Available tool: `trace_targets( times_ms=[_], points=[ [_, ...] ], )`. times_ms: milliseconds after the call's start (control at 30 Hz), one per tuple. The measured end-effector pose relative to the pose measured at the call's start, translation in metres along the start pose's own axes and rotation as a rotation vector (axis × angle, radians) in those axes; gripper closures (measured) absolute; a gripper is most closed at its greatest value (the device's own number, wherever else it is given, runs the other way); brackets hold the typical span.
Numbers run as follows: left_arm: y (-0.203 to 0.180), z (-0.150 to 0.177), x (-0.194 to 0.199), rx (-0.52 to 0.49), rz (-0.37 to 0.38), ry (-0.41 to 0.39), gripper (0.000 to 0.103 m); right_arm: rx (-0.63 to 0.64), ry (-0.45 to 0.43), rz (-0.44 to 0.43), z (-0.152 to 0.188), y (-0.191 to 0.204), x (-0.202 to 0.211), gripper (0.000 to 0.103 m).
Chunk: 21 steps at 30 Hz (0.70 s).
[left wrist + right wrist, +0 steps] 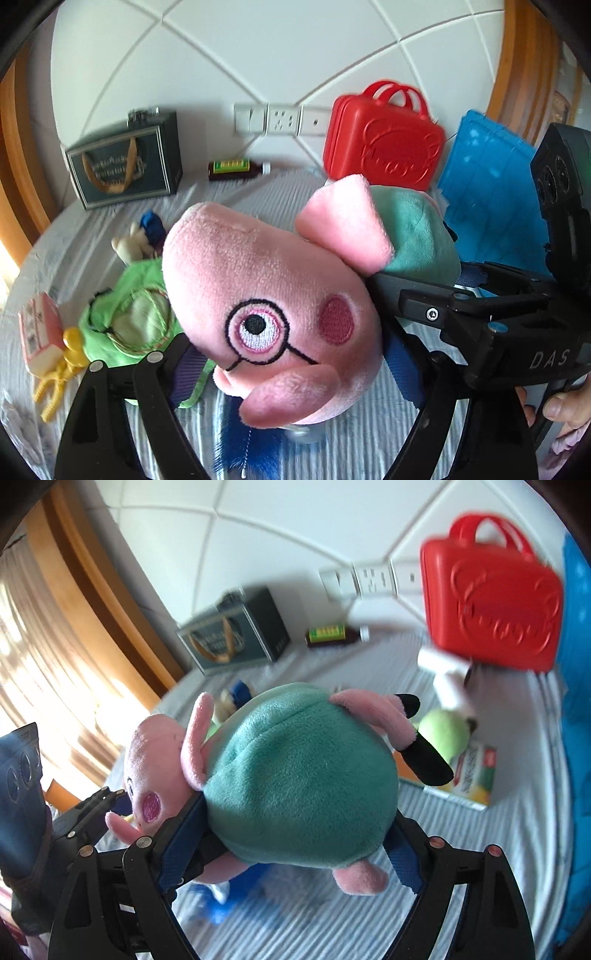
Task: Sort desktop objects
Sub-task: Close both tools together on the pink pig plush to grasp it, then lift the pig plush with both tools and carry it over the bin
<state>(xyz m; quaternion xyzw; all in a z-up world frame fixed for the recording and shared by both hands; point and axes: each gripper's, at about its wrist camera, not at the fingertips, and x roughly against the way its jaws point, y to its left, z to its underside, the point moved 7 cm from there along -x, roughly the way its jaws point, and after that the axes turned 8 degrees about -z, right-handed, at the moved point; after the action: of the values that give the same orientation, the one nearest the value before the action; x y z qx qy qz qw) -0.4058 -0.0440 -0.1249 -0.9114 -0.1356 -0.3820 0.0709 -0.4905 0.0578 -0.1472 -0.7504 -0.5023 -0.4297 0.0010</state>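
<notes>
A pink pig plush (pixel 258 280) with embroidered glasses and a teal body (pixel 295 775) hangs in the air above the striped cloth (pixel 369 443). My left gripper (pixel 291 365) is shut on its head, the blue pads (pixel 188 362) pressing in from both sides. My right gripper (pixel 291 849) is shut on the teal body, and its black frame shows in the left wrist view (pixel 480 314) reaching in from the right. The left gripper's frame (pixel 85 812) shows at the left of the right wrist view.
Against the wall stand a red toy case (pixel 384 144), a blue panel (pixel 491 184), a dark box (pixel 125 162) and a lying brown bottle (pixel 236 170). On the cloth lie a green plush (pixel 129 317), a pink carton (pixel 38 332), a yellow plastic toy (pixel 59 376), a green ball-shaped toy (pixel 443 731) and a printed carton (pixel 476 771).
</notes>
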Motion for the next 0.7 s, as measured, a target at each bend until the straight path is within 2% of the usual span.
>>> trace_targets(
  times_ms=[367, 567, 700],
  points=[
    [-0.024, -0.044, 0.119, -0.092, 0.08, -0.207, 0.018, 0.072, -0.198, 0.086, -0.022, 0.074, 0.128, 0.015],
    [-0.066, -0.06, 0.172, -0.145, 0.175, -0.318, 0.018, 0.082, -0.298, 0.188, -0.018, 0.089, 0.209, 0.015],
    [-0.113, -0.074, 0.2, -0.188, 0.262, -0.366, 0.017, 0.093, -0.365, 0.276, -0.015, 0.083, 0.267, 0.015]
  ],
)
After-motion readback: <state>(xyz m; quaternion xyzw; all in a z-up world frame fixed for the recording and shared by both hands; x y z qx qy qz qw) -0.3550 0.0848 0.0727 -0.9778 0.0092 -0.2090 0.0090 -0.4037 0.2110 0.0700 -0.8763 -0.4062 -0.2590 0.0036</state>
